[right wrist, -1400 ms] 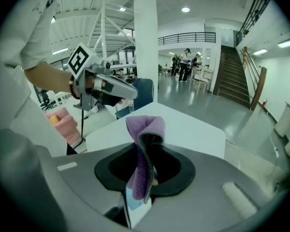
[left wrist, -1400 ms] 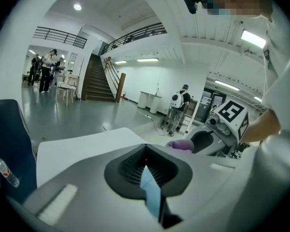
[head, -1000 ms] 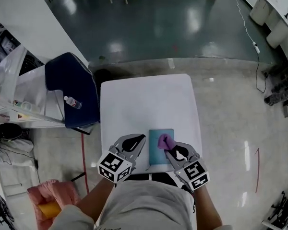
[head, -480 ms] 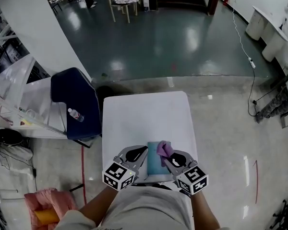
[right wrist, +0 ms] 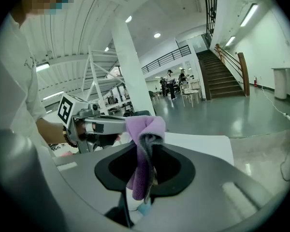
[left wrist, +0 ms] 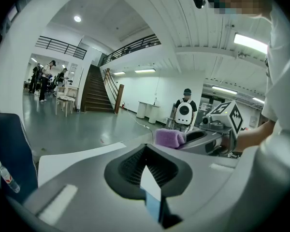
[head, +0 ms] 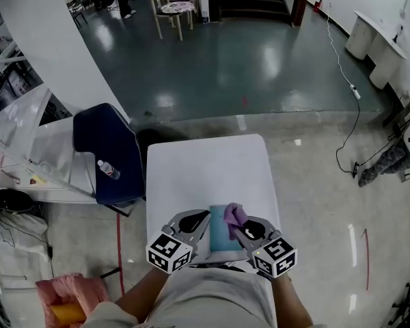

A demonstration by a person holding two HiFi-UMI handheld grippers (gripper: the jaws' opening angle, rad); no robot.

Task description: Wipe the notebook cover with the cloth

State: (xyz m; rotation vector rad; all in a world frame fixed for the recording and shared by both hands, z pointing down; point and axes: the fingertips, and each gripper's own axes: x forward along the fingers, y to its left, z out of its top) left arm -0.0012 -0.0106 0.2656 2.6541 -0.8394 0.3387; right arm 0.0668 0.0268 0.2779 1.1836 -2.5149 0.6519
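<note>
**Cloth shifted toward far right corner of cover**

Left gripper (head: pixel 203 216): jaws closed together, nothing held. It remains just left of the teal notebook (head: pixel 217 232), which lies at the near edge of the white tabletop (head: pixel 205 169). Contact with the notebook's left edge cannot be confirmed.

The purple cloth (head: pixel 234 214), a second ago nearer the cover's far middle, now sits at its far right corner.

Right gripper (head: pixel 239 224), just right of the notebook: jaws clamped on the cloth, which hangs folded below them.

Judgement: only a short stroke along the far strip is done, and the near cover remains unwiped. Cloth-to-cover contact is uncertain.
</note>
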